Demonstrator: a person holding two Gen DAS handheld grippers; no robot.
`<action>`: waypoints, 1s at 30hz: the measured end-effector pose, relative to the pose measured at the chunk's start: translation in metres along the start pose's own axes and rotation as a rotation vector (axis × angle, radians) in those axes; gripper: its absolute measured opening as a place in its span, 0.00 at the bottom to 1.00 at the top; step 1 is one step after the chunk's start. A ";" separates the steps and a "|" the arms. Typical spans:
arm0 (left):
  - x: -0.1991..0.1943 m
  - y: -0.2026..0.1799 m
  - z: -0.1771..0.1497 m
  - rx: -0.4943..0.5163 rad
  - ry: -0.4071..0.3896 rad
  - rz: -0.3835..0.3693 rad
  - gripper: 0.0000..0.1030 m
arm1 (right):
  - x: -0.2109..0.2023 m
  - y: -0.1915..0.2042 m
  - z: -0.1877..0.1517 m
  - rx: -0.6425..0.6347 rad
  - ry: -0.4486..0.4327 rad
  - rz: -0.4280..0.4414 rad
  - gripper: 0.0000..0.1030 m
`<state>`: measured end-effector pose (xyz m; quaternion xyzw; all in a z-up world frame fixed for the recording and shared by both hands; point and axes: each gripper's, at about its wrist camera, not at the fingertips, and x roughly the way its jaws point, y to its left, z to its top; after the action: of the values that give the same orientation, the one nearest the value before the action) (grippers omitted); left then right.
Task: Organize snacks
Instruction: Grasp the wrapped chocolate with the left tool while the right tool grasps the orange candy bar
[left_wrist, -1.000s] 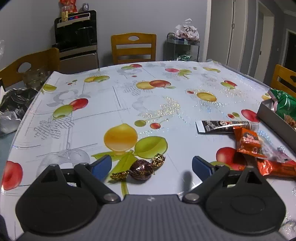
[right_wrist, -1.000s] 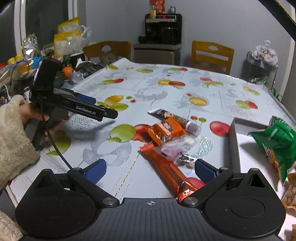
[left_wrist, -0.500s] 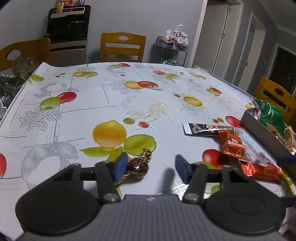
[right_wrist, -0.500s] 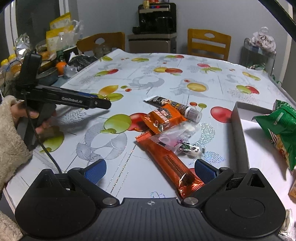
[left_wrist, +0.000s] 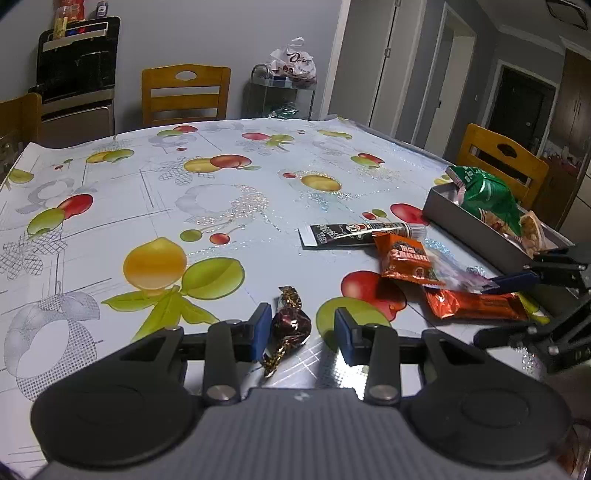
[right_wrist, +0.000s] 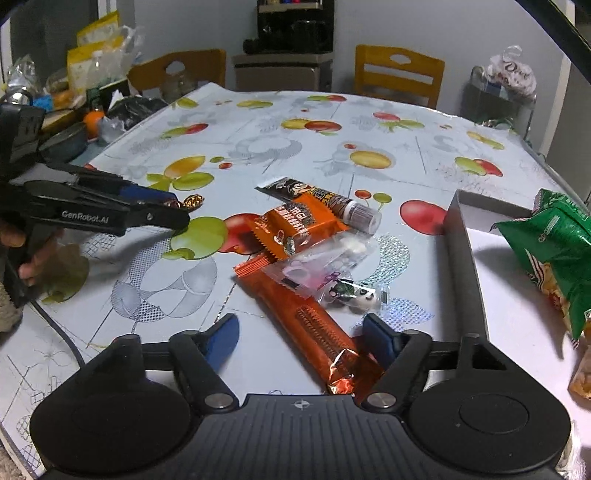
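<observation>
My left gripper (left_wrist: 301, 328) brackets the chocolate (left_wrist: 290, 325) left of the tray (left_wrist: 480, 232), fingers not yet clamped; I should centre it first. Right gripper (right_wrist: 301, 338) gapes over the orange bar (right_wrist: 314, 325).

Foil-wrapped chocolate (left_wrist: 290, 325), orange snack packets (right_wrist: 295, 229) on table
</observation>
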<state>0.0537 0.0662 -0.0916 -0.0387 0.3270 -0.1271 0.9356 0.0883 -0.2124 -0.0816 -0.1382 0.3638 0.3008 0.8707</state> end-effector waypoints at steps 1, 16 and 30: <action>0.000 0.000 0.000 -0.001 0.000 -0.001 0.35 | -0.001 0.001 0.000 -0.005 -0.002 -0.003 0.51; 0.000 0.000 0.000 -0.004 -0.003 0.063 0.21 | -0.018 0.013 -0.009 -0.064 -0.039 0.058 0.23; -0.020 -0.021 -0.001 0.030 -0.066 0.207 0.20 | -0.045 0.012 -0.018 -0.065 -0.103 0.106 0.23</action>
<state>0.0335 0.0515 -0.0765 0.0051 0.2963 -0.0335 0.9545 0.0463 -0.2302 -0.0619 -0.1312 0.3155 0.3645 0.8662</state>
